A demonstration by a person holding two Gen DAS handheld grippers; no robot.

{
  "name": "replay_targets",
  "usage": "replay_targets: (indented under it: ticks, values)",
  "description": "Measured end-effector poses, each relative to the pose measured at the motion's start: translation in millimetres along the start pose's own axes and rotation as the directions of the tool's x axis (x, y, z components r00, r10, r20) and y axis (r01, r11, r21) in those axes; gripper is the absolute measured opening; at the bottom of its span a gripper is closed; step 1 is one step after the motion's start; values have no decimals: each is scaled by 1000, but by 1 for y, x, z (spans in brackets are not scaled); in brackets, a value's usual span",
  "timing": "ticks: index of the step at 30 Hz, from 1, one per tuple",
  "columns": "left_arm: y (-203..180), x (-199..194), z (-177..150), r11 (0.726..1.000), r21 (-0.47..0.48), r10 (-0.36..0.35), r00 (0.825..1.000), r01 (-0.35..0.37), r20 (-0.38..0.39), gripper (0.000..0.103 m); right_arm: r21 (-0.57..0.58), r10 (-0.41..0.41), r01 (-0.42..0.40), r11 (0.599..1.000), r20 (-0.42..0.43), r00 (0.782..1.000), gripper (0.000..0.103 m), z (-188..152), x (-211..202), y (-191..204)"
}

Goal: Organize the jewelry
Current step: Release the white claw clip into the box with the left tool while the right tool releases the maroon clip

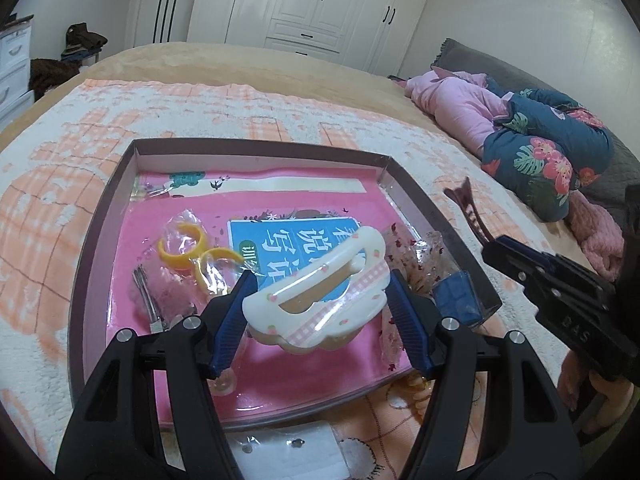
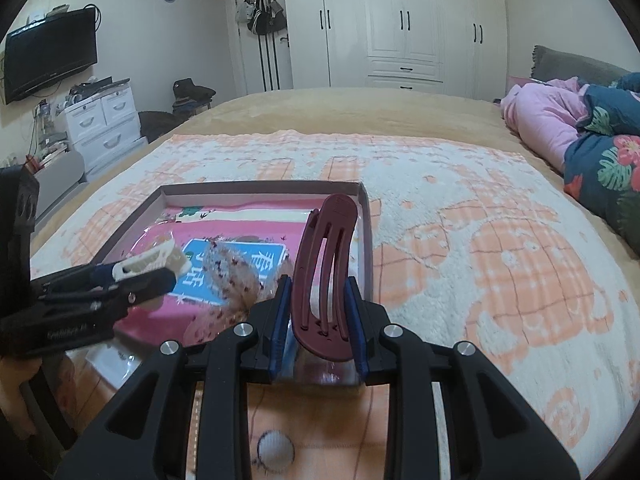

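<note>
My left gripper (image 1: 320, 292) is shut on a white cloud-shaped hair clip (image 1: 320, 292) with pink trim, held over the shallow brown box (image 1: 248, 146) lined with a pink book. My right gripper (image 2: 318, 304) is shut on a dark red hair clip (image 2: 324, 264), held upright over the box's near right corner (image 2: 366, 216). That clip (image 1: 468, 208) and the right gripper (image 1: 516, 256) also show at the right of the left wrist view. The left gripper with the white clip (image 2: 152, 264) shows at the left of the right wrist view. In the box lie bagged yellow rings (image 1: 188, 248), a silver clip (image 1: 146, 296) and a floral bag (image 1: 420, 256).
The box sits on a white and orange blanket (image 2: 480, 240) on a bed. A white card (image 1: 288, 452) with small earrings lies just in front of the box. Pink and floral bedding (image 1: 520, 136) is piled at the far right. A small blue box (image 1: 456, 296) sits at the box's right edge.
</note>
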State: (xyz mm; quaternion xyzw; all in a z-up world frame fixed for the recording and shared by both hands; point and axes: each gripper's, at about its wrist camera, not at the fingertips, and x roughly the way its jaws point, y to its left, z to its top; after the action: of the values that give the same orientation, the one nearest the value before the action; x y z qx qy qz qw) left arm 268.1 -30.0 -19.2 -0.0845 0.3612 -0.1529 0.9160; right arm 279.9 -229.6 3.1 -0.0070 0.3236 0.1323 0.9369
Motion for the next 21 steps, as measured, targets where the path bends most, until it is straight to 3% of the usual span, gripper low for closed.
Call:
replay_targets:
  ticks: [12,21]
  values:
    - [5,3,-2,1000,-5,0,1000,0,-2,57,-17,5,-6,1000,-43,999,26,5,35,10]
    - [5,4,-2,1000,-7,5,1000,-5,0,57,10,4,-3,1000,-68,998,26,1,37,7]
